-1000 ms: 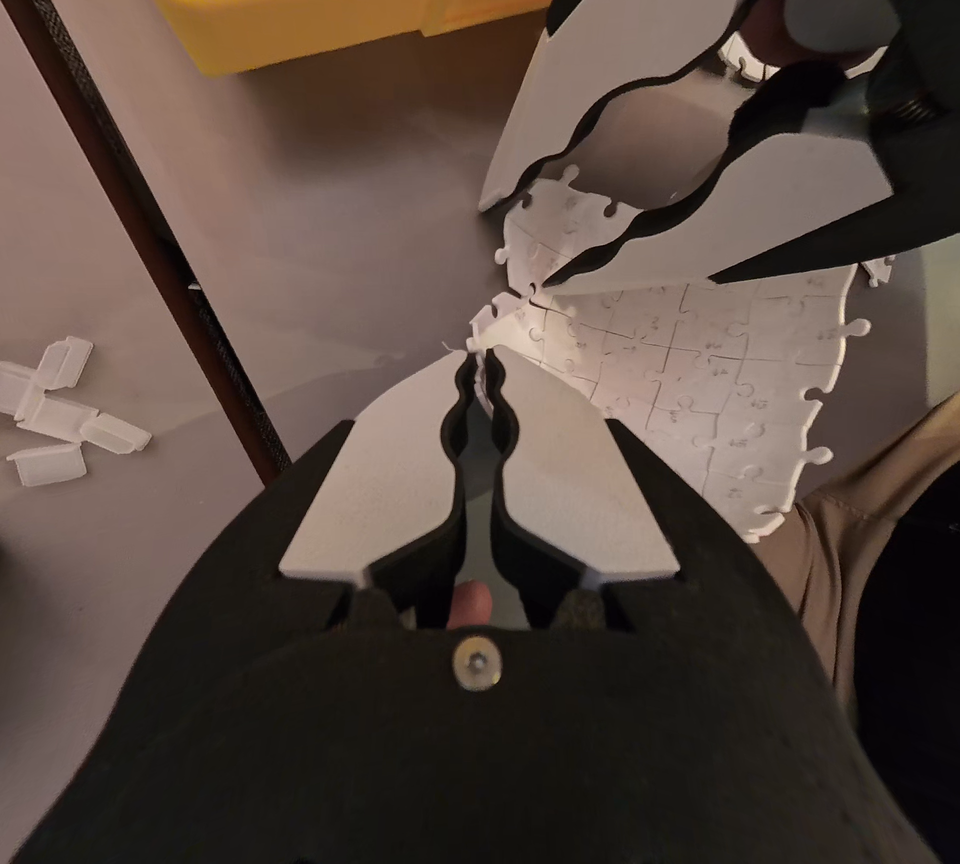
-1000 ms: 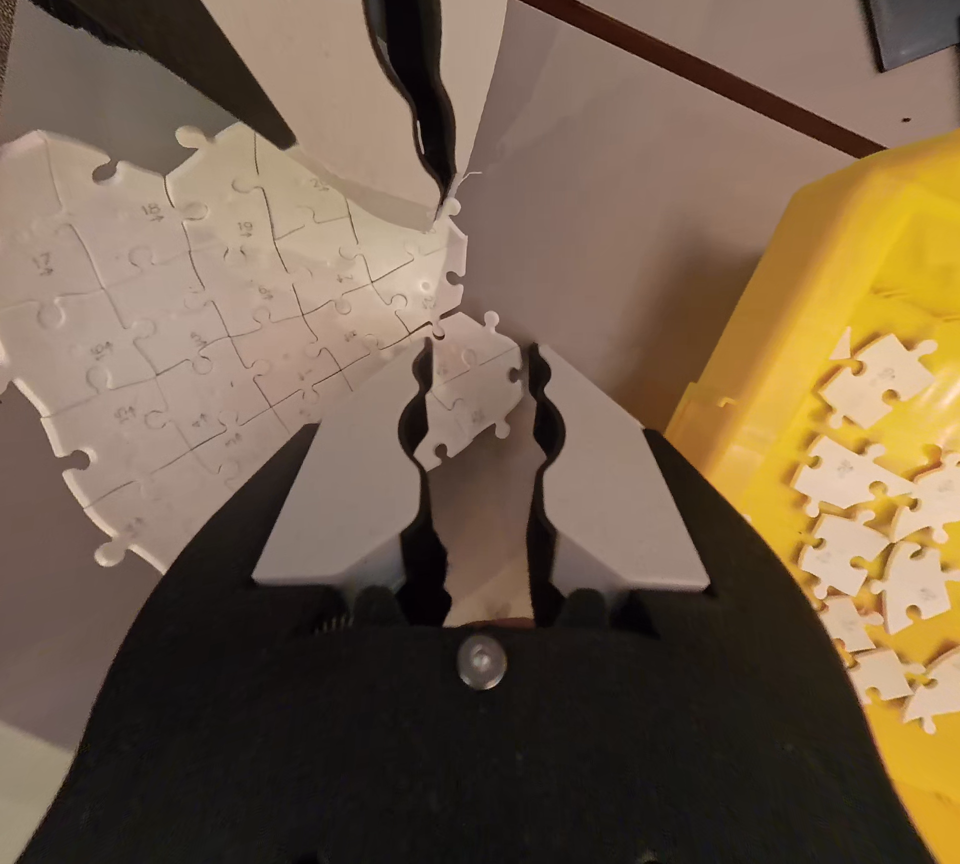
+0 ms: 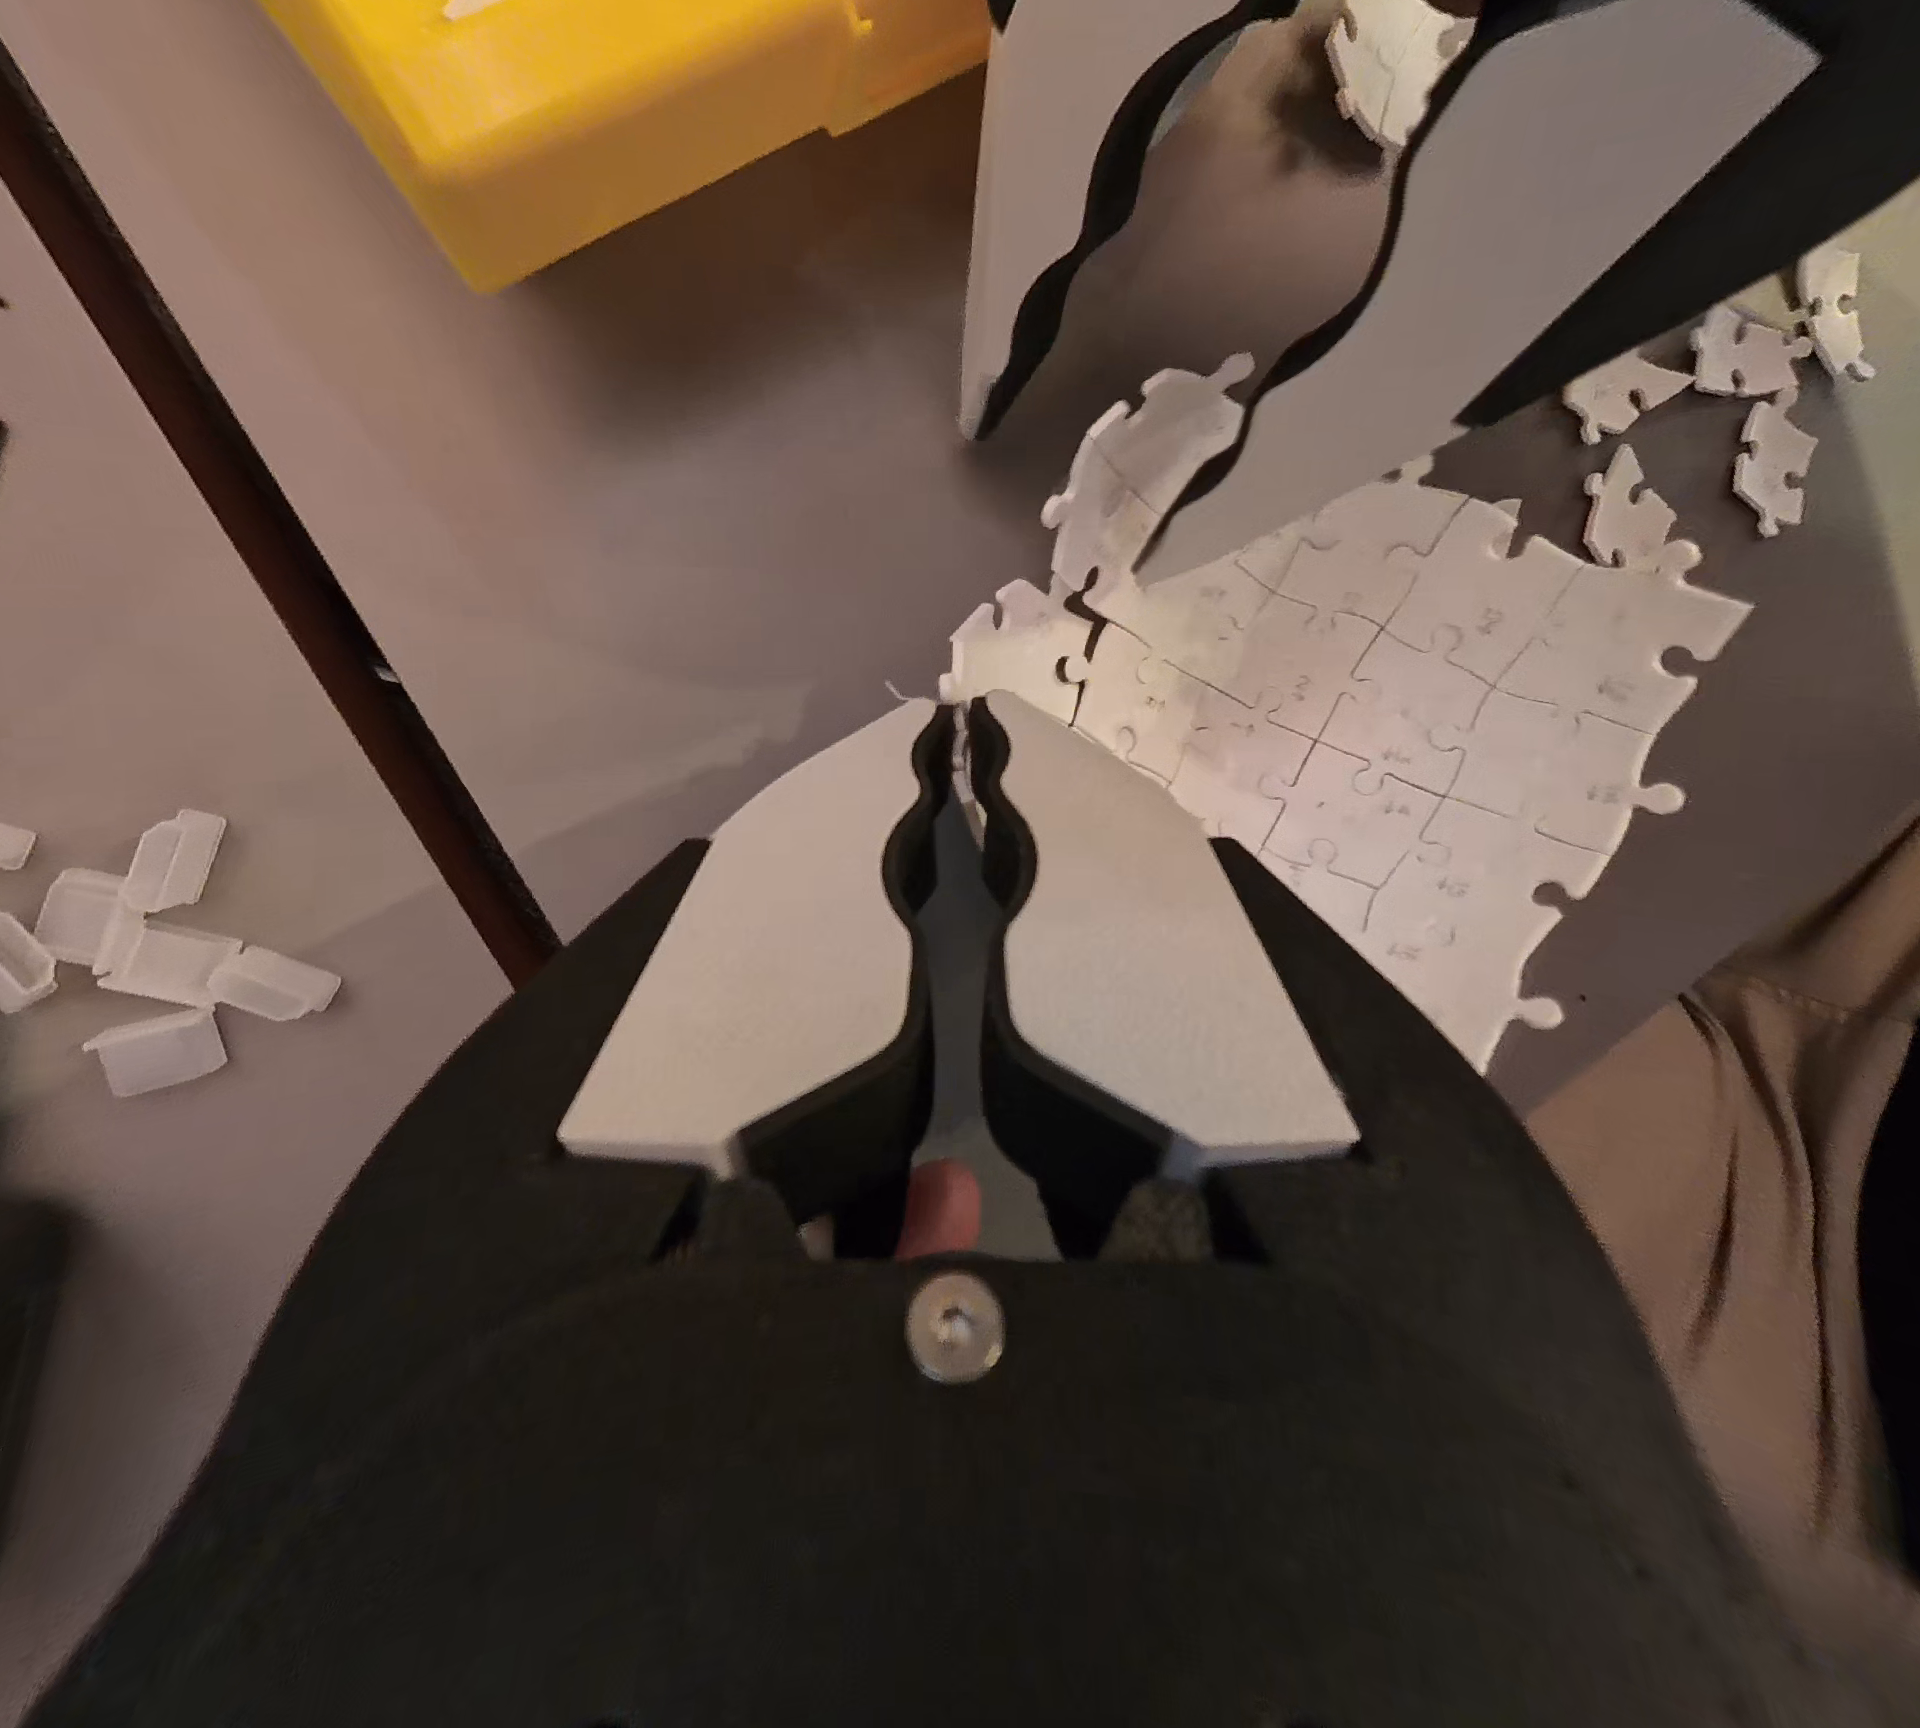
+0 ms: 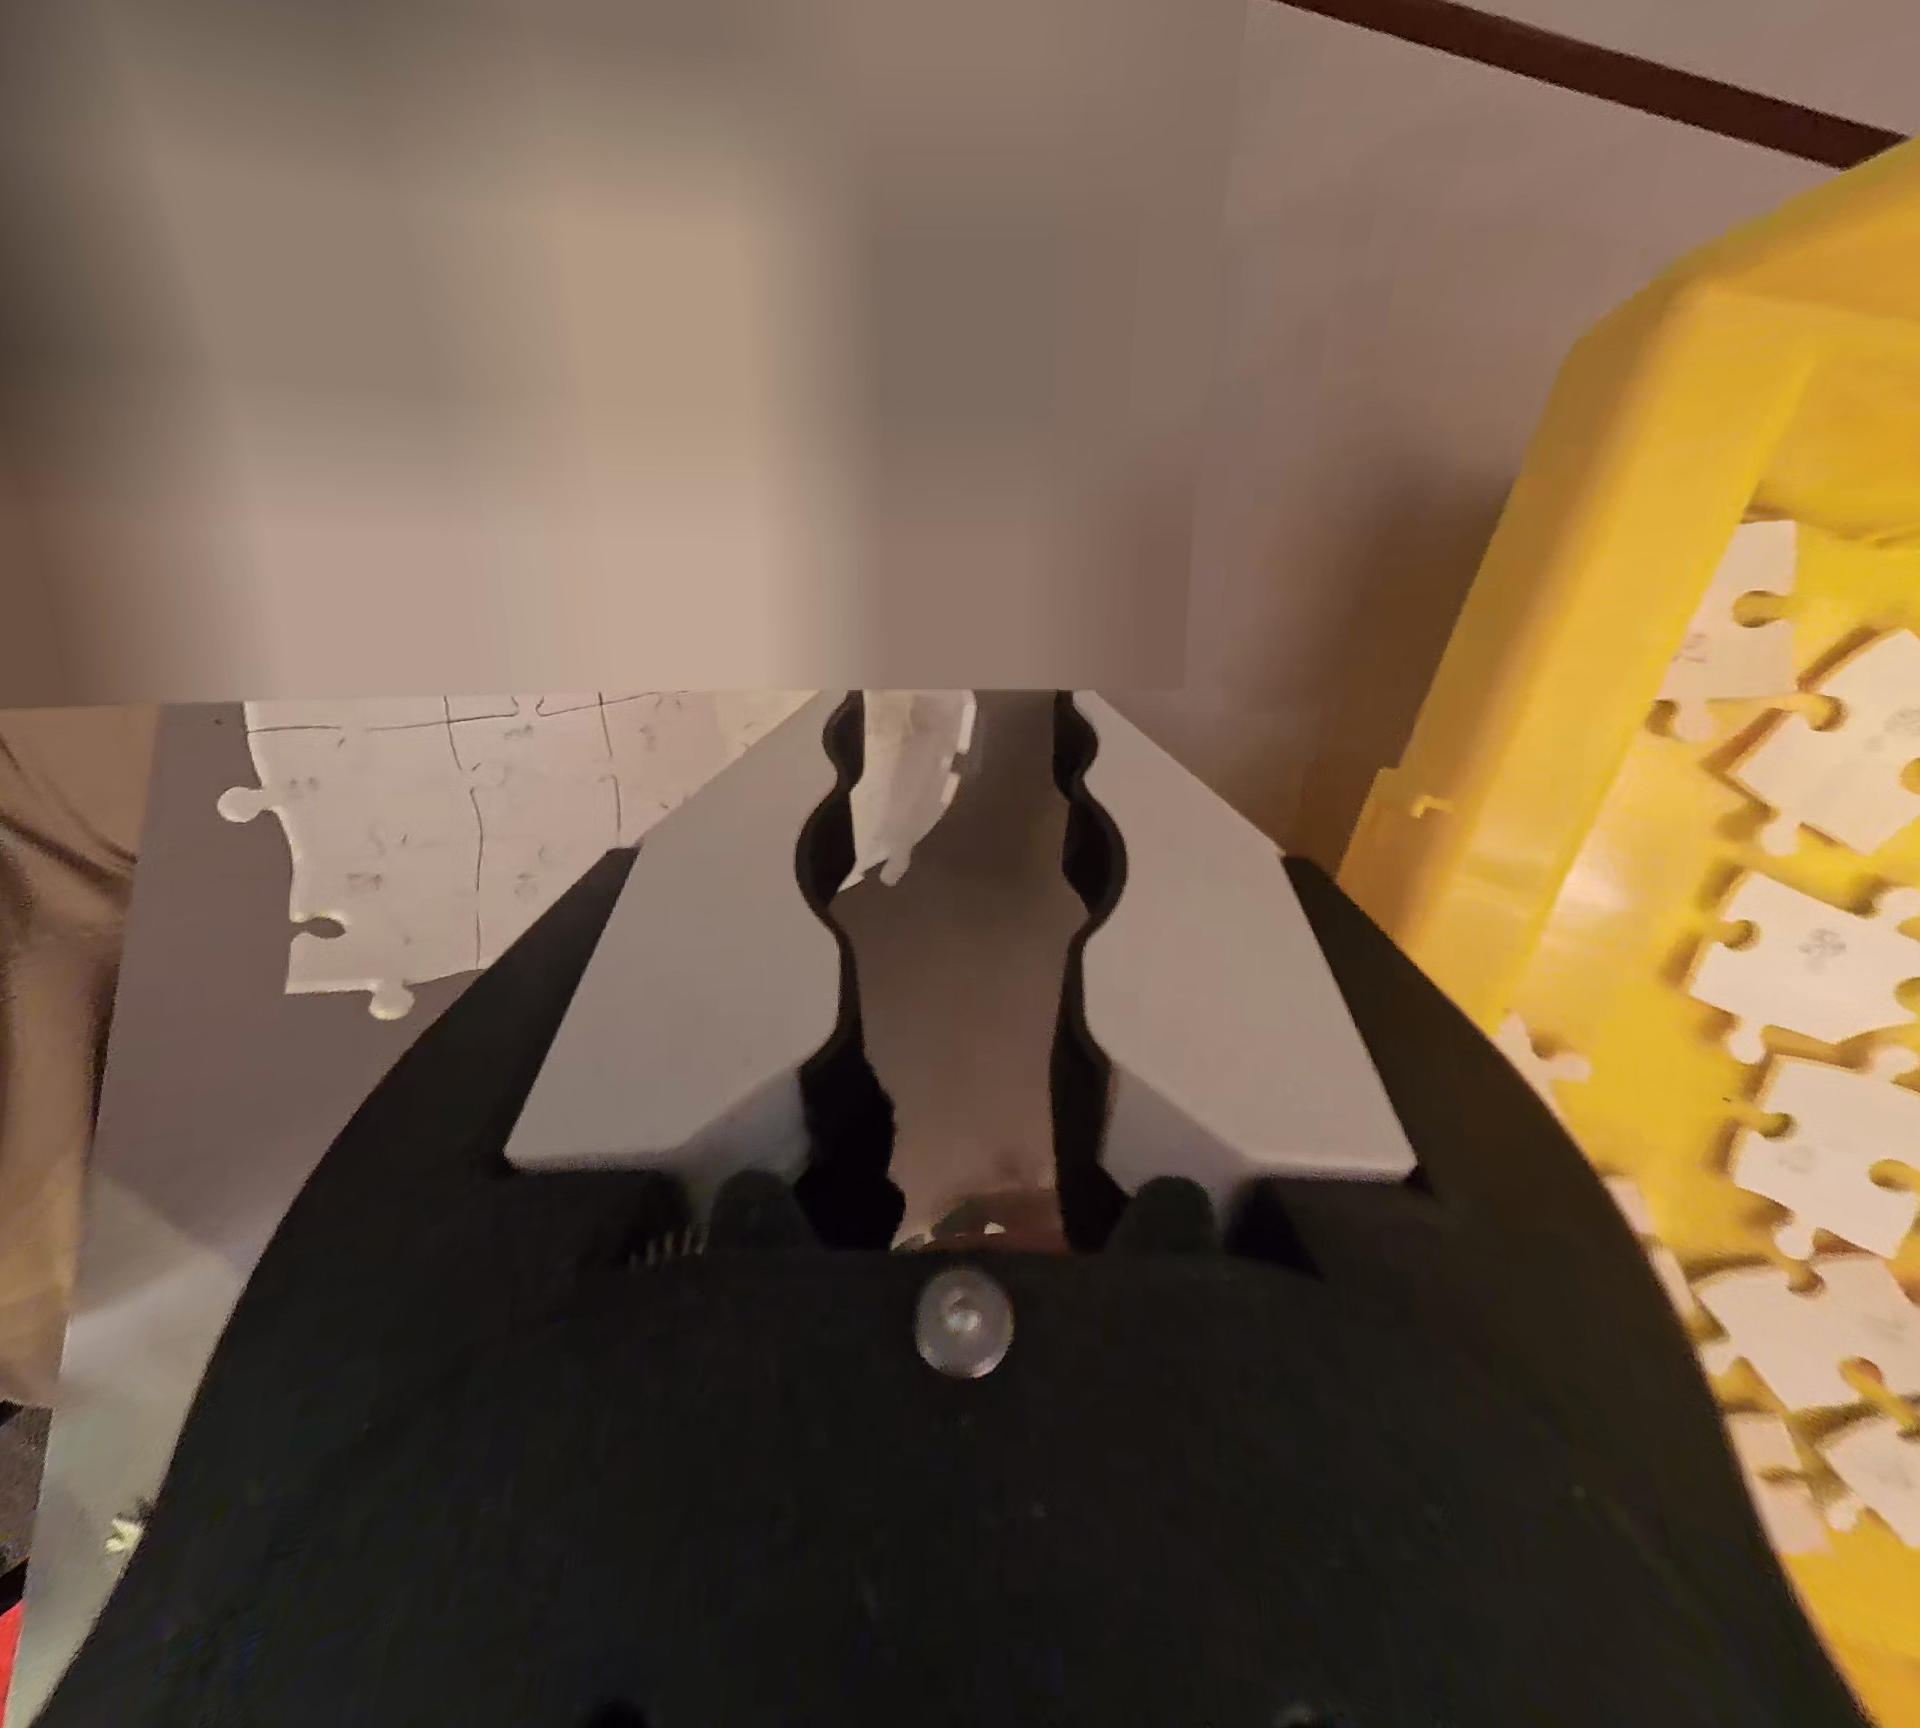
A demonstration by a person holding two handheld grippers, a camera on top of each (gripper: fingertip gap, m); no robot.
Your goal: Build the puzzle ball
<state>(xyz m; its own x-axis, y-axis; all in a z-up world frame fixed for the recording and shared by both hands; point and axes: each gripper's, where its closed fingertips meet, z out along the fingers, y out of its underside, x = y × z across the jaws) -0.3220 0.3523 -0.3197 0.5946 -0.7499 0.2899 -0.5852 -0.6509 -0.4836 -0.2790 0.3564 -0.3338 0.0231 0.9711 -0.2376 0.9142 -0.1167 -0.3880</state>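
So the left tongs [image 3: 961, 717] are clenching down on the corner tab of the joined puzzle sheet [image 3: 1382, 743], which is lying flat on the grey worktop [image 3: 623, 483] near its front edge by the person's sleeve. The right tongs [image 3: 1112, 483] are hanging released just above, nothing gripped, with one fingertip resting on a small loose cluster [image 3: 1143, 452] that's butting against the sheet's far corner. There's a dark gap showing at that seam, so I'd say it's not fully clicked in yet. To do this bit well: keep the left grip steady as an anchor, press straight down along the seam with the right tip, don't slide sideways or the tabs will be popping out. Spare pieces [image 3: 1745, 390] are sitting beside the sheet, more in the yellow bin [image 3: 665, 99] toward the back of the worktop.
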